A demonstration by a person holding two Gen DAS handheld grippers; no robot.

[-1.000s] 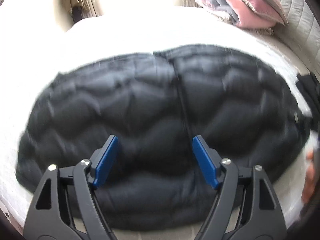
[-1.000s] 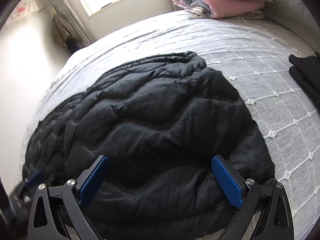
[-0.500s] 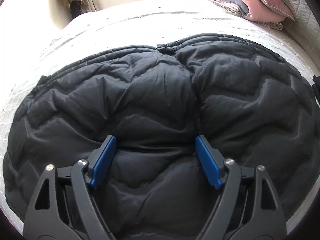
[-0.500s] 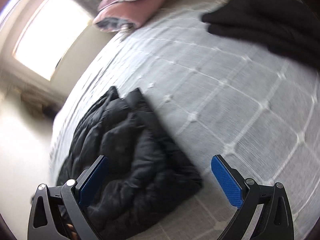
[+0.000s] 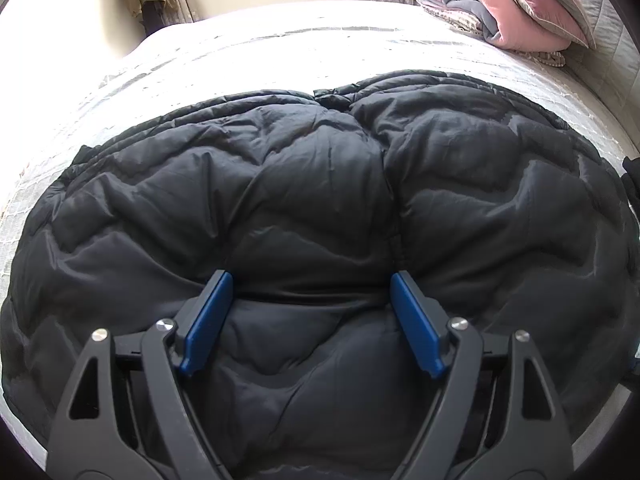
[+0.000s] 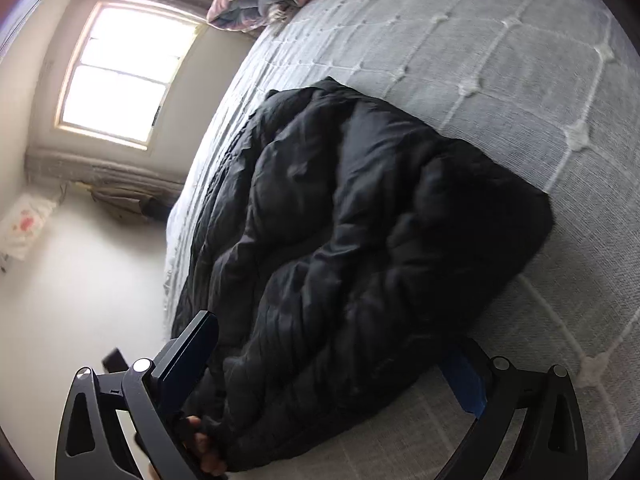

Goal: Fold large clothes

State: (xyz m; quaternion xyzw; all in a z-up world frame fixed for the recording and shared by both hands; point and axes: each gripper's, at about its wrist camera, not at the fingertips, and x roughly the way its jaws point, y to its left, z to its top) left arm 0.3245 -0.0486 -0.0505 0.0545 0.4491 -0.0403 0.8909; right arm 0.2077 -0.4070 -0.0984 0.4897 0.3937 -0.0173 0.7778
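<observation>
Jacket: I see a black puffy jacket [image 5: 320, 208] spread wide on the bed [image 5: 248, 48], filling most of the left wrist view, its quilted panels swollen and a seam running down from the collar end on the far side.
Jacket, right wrist view: from here the jacket [image 6: 360, 240] looks like a thick dark slab on the grey checked bedspread [image 6: 500, 60], its near edge close to the edge of the bed.
Left gripper: my left gripper [image 5: 310, 300] hangs just over the near part of the jacket, jaws spread wide, blue pads bare, nothing between them.
Right gripper: my right gripper [image 6: 336, 364] is tilted at the jacket's near corner, jaws wide apart, with the jacket's edge bulging between them. I judge it straddles the cloth without pinching it.
Hand: fingertips show at the bottom edge by the right gripper; whether they touch the jacket I cannot tell.
Done so far: I judge the jacket is laid out and roughly squared, no sleeves stick out in either view, so they may be tucked in or under. I cannot confirm that.
Left to do: the body is one broad puffy sheet, so I reckon the main folds across it remain, then pressing the air out.
Other things: a pink and grey folded quilt [image 5: 500, 4] lies well beyond the jacket's far right side; a window [image 6: 120, 76] is past the jacket's far end.
</observation>
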